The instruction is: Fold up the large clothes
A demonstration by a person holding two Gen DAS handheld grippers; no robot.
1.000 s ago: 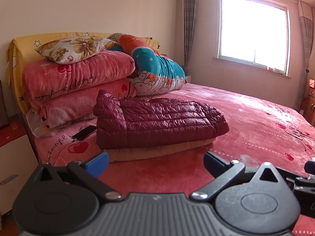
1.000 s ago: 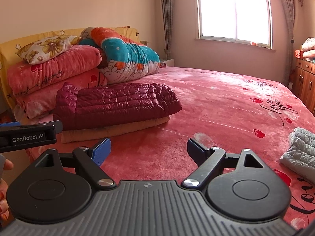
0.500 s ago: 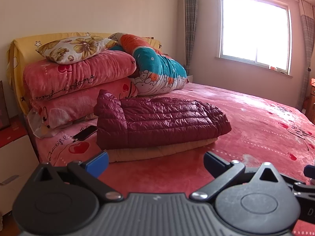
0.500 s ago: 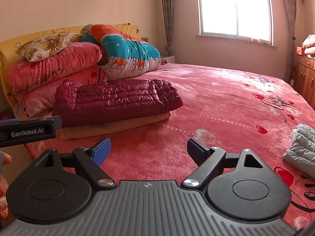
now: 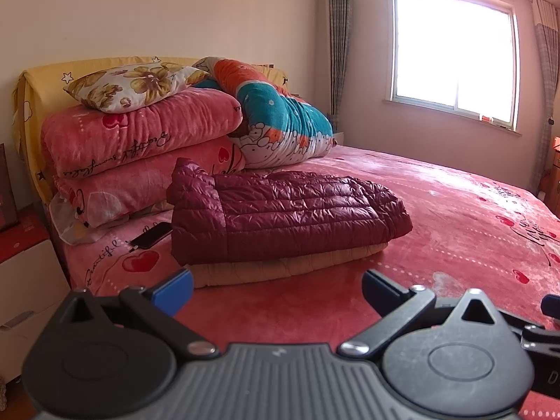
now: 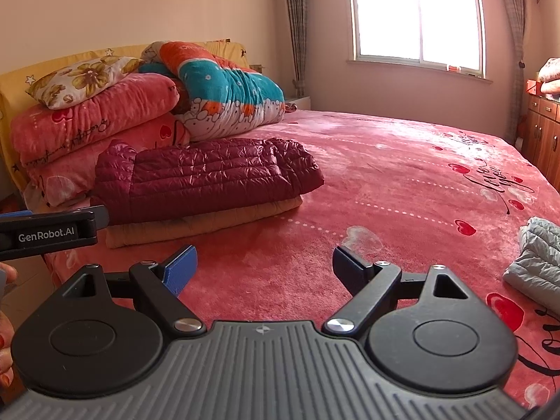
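Observation:
A folded maroon puffer jacket (image 5: 287,217) lies on a folded tan garment (image 5: 290,267) near the head of the red bed; both show in the right wrist view, the jacket (image 6: 210,178) over the tan one (image 6: 206,222). A grey quilted garment (image 6: 539,262) lies crumpled at the right. My left gripper (image 5: 276,288) is open and empty, above the bed in front of the stack. My right gripper (image 6: 264,264) is open and empty, to the right of the left one.
Stacked pink quilts (image 5: 140,154), a floral pillow (image 5: 136,84) and a teal-orange quilt (image 5: 280,122) fill the headboard end. A black phone (image 5: 152,236) lies left of the jackets. A wooden cabinet (image 6: 542,136) stands at the right. A white nightstand (image 5: 24,287) is at the left.
Both grippers have shifted slightly, so the folded stack sits a little further right in both views. The jaws stay open.

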